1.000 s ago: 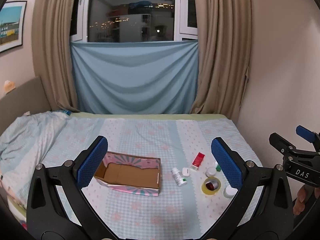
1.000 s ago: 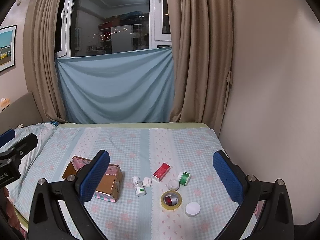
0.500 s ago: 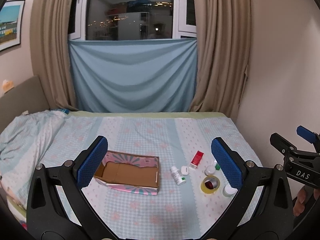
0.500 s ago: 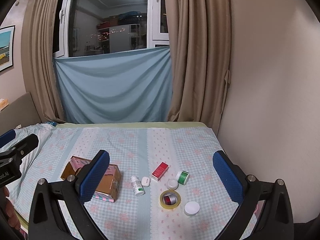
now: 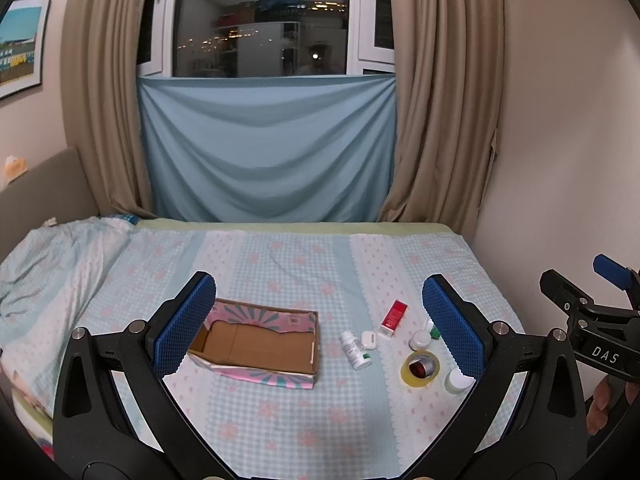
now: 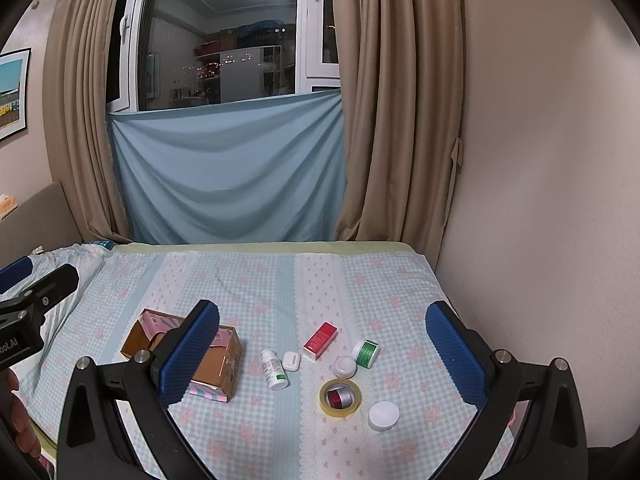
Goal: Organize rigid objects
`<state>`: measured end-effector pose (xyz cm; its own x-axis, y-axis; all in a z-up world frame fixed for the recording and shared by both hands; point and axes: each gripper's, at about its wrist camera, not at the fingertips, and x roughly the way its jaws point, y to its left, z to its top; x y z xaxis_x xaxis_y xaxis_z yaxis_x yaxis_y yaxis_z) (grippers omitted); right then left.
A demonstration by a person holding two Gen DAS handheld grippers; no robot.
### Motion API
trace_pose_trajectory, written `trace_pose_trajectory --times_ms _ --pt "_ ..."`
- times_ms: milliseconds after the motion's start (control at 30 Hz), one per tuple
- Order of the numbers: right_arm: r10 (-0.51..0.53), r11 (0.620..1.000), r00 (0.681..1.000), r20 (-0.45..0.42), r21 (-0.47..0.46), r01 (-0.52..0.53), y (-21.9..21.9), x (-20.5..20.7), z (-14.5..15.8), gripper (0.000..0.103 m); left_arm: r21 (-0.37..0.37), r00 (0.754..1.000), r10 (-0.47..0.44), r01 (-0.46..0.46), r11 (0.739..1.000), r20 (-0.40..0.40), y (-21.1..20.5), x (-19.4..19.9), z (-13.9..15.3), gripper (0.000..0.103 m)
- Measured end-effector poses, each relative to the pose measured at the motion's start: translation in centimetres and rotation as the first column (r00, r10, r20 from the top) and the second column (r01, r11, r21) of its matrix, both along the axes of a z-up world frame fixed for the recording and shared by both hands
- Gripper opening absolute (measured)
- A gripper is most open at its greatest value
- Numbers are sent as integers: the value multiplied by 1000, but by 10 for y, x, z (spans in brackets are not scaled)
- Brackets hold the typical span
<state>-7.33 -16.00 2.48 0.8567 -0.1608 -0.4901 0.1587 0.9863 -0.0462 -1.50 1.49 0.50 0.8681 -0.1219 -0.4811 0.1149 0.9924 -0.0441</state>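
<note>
blue-padded black left tongs (image 5: 320, 324), pink-and-teal box (image 5: 260, 344), red carton (image 6: 320, 340), yellow tape ring (image 6: 340, 397), blue checked sheet (image 6: 280, 440).

Both wrist cameras look from the near edge of the bed (image 5: 280, 264) toward the far window (image 5: 264, 20), tilted slightly down, well back from the items. The left view sits further left, centred over the cardboard box (image 5: 260, 344); the right view sits further right, centred nearer the tape roll (image 6: 340, 397). Both share the box, the small items, curtains and window
</note>
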Motion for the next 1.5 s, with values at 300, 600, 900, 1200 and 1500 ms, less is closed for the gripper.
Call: trace_pose_trajectory --times_ms 300,600,900,1200,1500 --pt "1 1000 1000 -1 0 -1 3 -1 -2 103 0 1000 1 -1 1000 -2 -1 1 -2 102" --pt "2 1000 1000 -1 4 -2 4 -1 -2 103 1 1000 5 -5 1000 -5 -4 2 -7 102" --pt "3 1000 1000 1 8 -3 4 -1 -3 103 1 1000 3 -3 1000 -15 -6 5 -9 102" --pt "12 999 1000 -23 37 -11 -4 10 -8 103 3 999 3 -3 1000 -54 -14 18 -16 102" --pt "12 999 991 -136 32 -8 -44 40 -34 103 -35 978 17 -25 999 -208 -43 58 -62 102"
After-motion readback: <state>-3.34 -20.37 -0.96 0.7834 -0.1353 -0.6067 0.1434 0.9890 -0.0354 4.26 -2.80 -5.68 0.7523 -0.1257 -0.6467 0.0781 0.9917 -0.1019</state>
